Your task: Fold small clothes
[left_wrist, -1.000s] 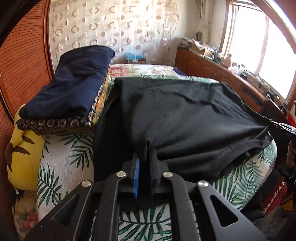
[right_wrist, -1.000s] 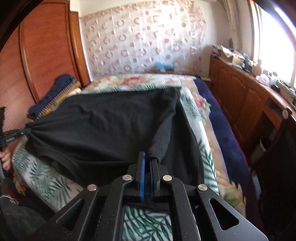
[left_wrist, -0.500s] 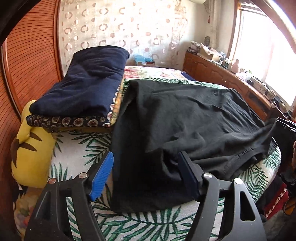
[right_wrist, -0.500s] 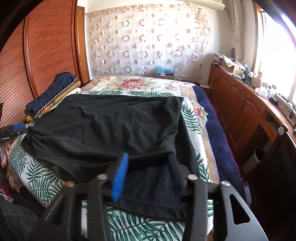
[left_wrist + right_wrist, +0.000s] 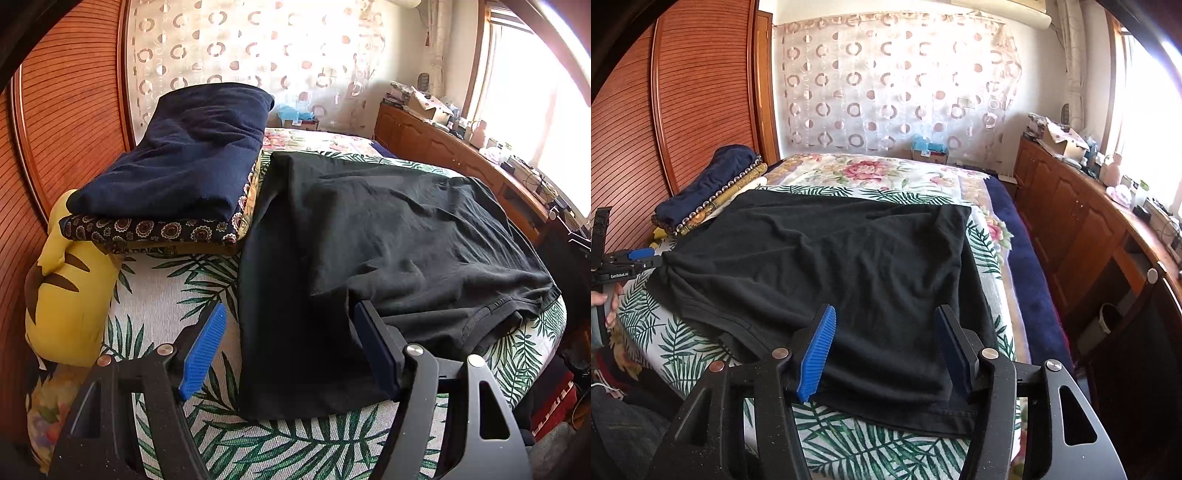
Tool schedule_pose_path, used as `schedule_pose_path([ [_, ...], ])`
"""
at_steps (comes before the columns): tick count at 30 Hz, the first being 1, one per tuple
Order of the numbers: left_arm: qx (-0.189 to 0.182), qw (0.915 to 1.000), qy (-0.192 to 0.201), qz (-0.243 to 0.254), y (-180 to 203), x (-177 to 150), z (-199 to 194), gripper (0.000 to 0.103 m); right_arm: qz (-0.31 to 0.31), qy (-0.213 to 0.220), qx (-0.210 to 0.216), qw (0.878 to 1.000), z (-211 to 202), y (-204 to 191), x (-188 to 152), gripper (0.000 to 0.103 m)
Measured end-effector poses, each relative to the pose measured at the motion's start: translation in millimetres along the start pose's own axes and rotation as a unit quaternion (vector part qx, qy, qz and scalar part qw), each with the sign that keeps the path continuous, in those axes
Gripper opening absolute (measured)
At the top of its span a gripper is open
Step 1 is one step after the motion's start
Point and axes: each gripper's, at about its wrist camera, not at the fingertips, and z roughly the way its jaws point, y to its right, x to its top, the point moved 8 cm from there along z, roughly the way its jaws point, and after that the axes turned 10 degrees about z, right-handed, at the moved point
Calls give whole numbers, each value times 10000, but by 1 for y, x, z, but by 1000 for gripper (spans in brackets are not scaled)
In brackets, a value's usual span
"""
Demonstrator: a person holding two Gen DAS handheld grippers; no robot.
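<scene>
A black T-shirt (image 5: 388, 240) lies spread on the palm-leaf bedspread (image 5: 177, 280), its upper layer folded over the lower one; it also fills the middle of the right wrist view (image 5: 849, 266). My left gripper (image 5: 288, 332) is open and empty, its blue pads either side of the shirt's near corner. My right gripper (image 5: 884, 332) is open and empty, just above the shirt's near edge. The left gripper also shows at the far left of the right wrist view (image 5: 639, 254), close to the shirt's corner.
A folded navy blanket (image 5: 192, 155) on patterned cushions and a yellow plush (image 5: 70, 288) lie left of the shirt. A wooden headboard (image 5: 66, 122) stands behind them. Wooden cabinets (image 5: 1089, 229) with clutter run along the window side. A navy sheet (image 5: 1027, 251) borders the bed.
Both grippers have opened and let go of the black shirt, then drawn back. The lifted shirt layer has settled flat onto the bed.
</scene>
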Motion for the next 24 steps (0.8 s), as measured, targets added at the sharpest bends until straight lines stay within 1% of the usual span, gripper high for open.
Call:
schedule_pose_path([
  [5, -6, 10000, 59, -40, -1, 1, -2, 73, -68, 9, 77, 9999, 9, -13, -1, 58],
  [8, -103, 9997, 170, -124, -2, 4, -5, 73, -105, -22, 210, 9997, 22, -22, -3, 59],
  [11, -179, 9993, 239, -204, -3, 9, -7, 73, -179, -150, 249, 9994, 43, -32, -12, 59],
  [14, -213, 9992, 229, -262, -5, 12, -4, 73, -249, -296, 263, 9989, 66, -41, -22, 59],
  [16, -241, 9990, 144, -336, -8, 12, 3, 73, -261, -387, 212, 9987, 79, -41, -28, 59],
  [21, -592, 9956, -182, -697, -14, 1, 23, 73, -176, -607, 90, 9980, 99, -37, -36, 59],
  [23, -700, 9942, -288, -761, -14, -5, 28, 73, -129, -709, 80, 9974, 104, -34, -39, 59],
  [24, -748, 9935, -356, -776, -13, -8, 30, 73, -113, -689, 102, 9975, 103, -33, -39, 59],
])
